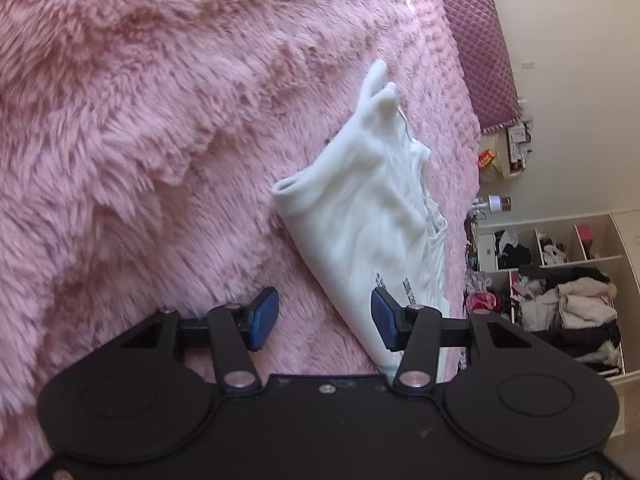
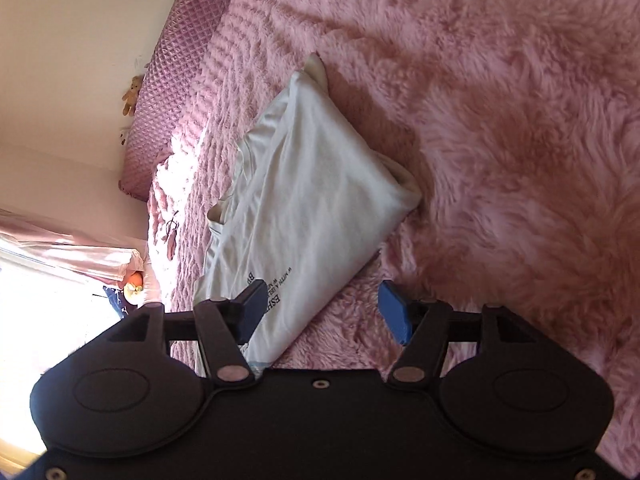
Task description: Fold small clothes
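Observation:
A small white garment [image 1: 368, 216] with dark printed lettering lies folded over on a fluffy pink blanket [image 1: 140, 140]. In the left wrist view my left gripper [image 1: 325, 318] is open just in front of the garment's near edge, its right blue pad over the cloth, nothing pinched. In the right wrist view the same white garment [image 2: 308, 184] lies ahead and to the left. My right gripper [image 2: 324, 310] is open too; its left pad hovers over the printed corner and its right pad over the blanket, with the garment's near edge between the jaws but not pressed.
A purple quilted headboard [image 1: 484, 40] stands against the cream wall. Open shelves [image 1: 560, 280] stuffed with clothes are at the right in the left wrist view. A bright window with a pink curtain [image 2: 60, 248] and a teddy bear [image 2: 132, 94] show in the right wrist view.

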Tool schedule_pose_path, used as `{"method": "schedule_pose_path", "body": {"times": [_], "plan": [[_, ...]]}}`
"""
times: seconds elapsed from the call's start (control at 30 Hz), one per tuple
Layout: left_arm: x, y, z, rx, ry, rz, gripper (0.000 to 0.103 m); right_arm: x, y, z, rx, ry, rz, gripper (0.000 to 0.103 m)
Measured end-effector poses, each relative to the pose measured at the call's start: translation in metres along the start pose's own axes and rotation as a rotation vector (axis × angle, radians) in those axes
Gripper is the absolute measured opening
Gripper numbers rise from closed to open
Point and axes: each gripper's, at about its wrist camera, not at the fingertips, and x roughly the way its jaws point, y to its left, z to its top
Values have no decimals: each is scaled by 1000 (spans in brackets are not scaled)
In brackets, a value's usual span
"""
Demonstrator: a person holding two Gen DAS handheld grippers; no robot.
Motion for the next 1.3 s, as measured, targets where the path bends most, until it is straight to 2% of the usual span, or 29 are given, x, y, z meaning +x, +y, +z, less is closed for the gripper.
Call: {"method": "schedule_pose_path", "body": {"times": [0.1,0.2,0.23,0.27,0.3,0.37,0.43,0.6,0.73,0.8,0.9,0.93,0.97,1.0,1.03,1.1,1.13,1.17,1.2,1.23,1.3], "plan": [[14,6,10,-32,-47,-71,50,12,-8,3,49,-85,30,62],[23,9,21,-124,-77,-141,46,24,-10,9,122,-156,75,62],[27,7,26,-157,-91,-141,35,28,-10,11,133,-170,76,62],[30,5,29,-161,-93,-136,2,32,-8,12,156,-183,59,61],[32,1,32,-160,-89,-120,3,35,-6,13,166,-183,50,56],[31,-12,38,-159,-94,-89,2,38,1,18,178,-175,24,9],[24,-30,42,-114,-96,-54,2,33,11,23,159,-189,6,5],[-16,-74,40,22,-81,-83,1,-1,50,22,93,-171,36,5],[-67,-72,9,89,-57,-100,1,-40,57,-6,38,-125,44,5],[-91,-50,-18,99,-39,-60,1,-60,40,-32,16,-99,13,5],[-100,6,-44,80,34,84,2,-69,-1,-60,26,-43,-85,5],[-99,25,-49,80,52,126,4,-69,-12,-65,28,-34,-119,8],[-96,41,-52,76,60,156,14,-69,-28,-71,37,-32,-172,16],[-96,52,-51,78,72,126,13,-70,-41,-73,50,-22,-178,16],[-100,57,-49,61,74,108,14,-74,-49,-73,63,-12,-146,16],[-113,51,-40,64,70,126,17,-90,-51,-67,76,1,-147,17],[-120,41,-36,108,48,162,17,-96,-46,-62,64,9,-168,27],[-125,28,-30,176,17,191,22,-102,-38,-57,32,8,-199,41],[-128,10,-21,252,-20,206,24,-106,-26,-50,-36,-11,-223,49],[-126,-4,-13,307,-48,212,29,-107,-15,-45,-102,-40,-239,54],[-111,-37,5,421,-73,175,31,-96,14,-27,-252,-109,-244,54]]}}
